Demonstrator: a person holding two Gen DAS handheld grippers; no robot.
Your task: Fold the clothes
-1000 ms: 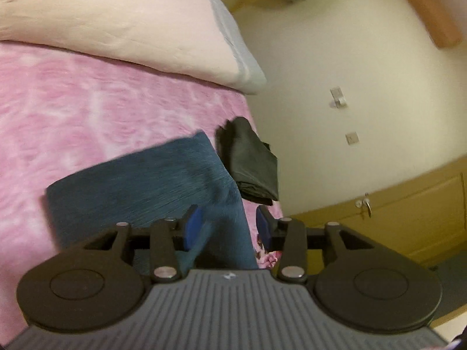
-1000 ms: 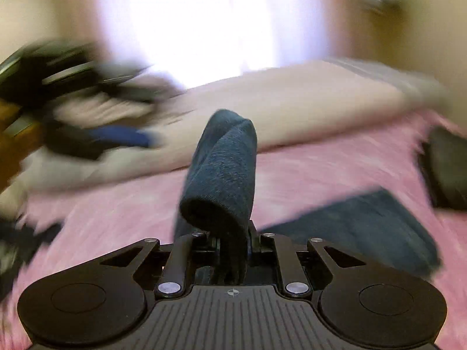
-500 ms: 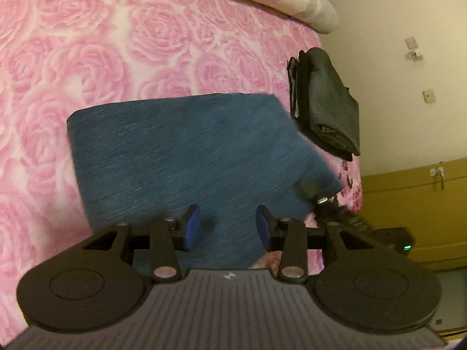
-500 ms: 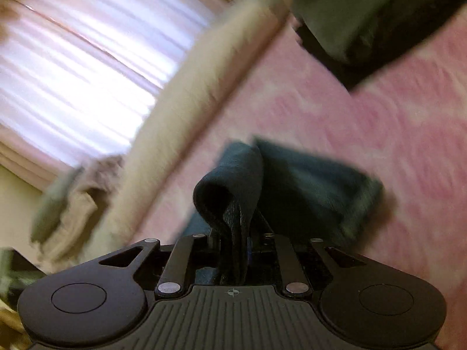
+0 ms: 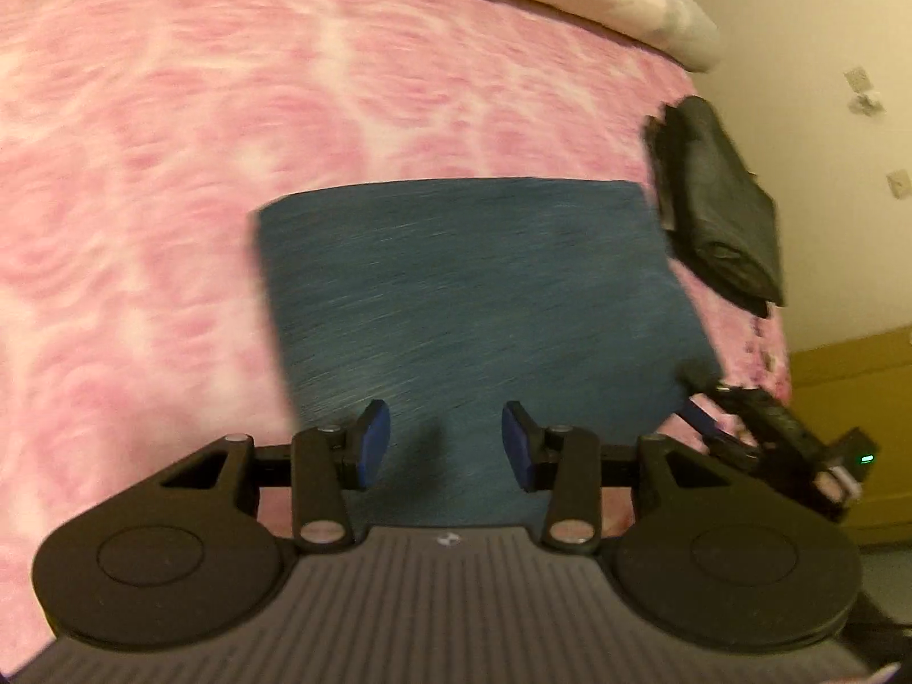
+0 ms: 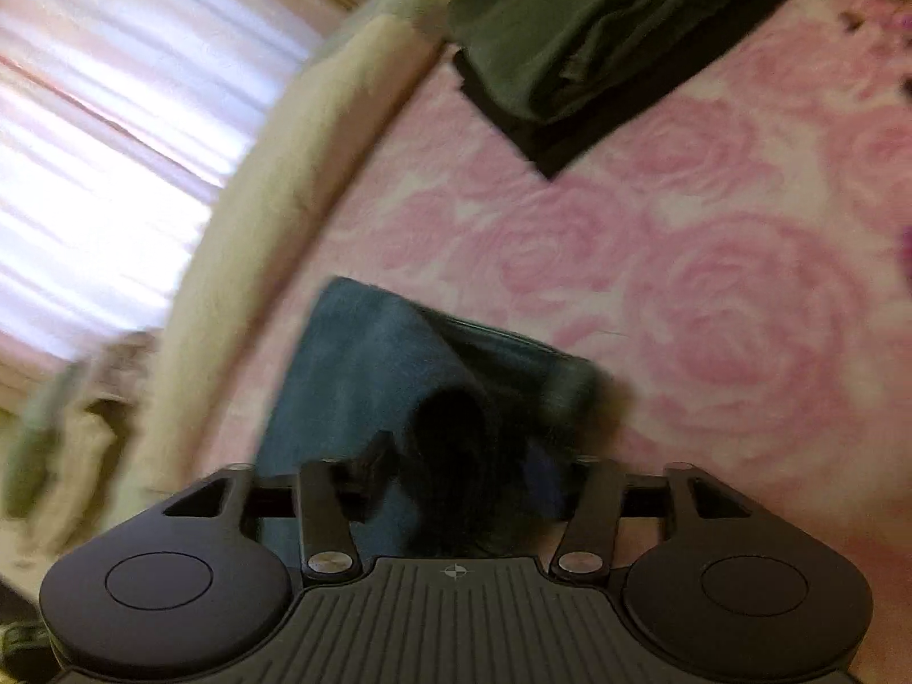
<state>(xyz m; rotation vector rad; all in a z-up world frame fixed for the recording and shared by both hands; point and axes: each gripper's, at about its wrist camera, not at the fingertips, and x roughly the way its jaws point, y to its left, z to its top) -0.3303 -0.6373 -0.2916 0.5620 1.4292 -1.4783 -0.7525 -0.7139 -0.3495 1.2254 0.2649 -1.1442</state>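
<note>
One pink rose-patterned bed (image 5: 171,171) carried two garments: a blue cloth (image 5: 473,296) lying flat, and one folded dark garment (image 5: 724,211) just beside it. The left gripper (image 5: 446,444) hovered released; the right gripper (image 6: 456,473) looked spread, a raised fold between its jaws. That fold risked flopping crooked as it was let go.

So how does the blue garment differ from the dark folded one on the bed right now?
The blue garment is teal and spread in a broad flat rectangle; the dark garment is near-black and folded into a smaller, thicker bundle. The blue garment has a corner between the right gripper's parted fingers; nothing touches the dark garment, near the bed's far edge. Both lie on the pink rose bedspread.
</note>
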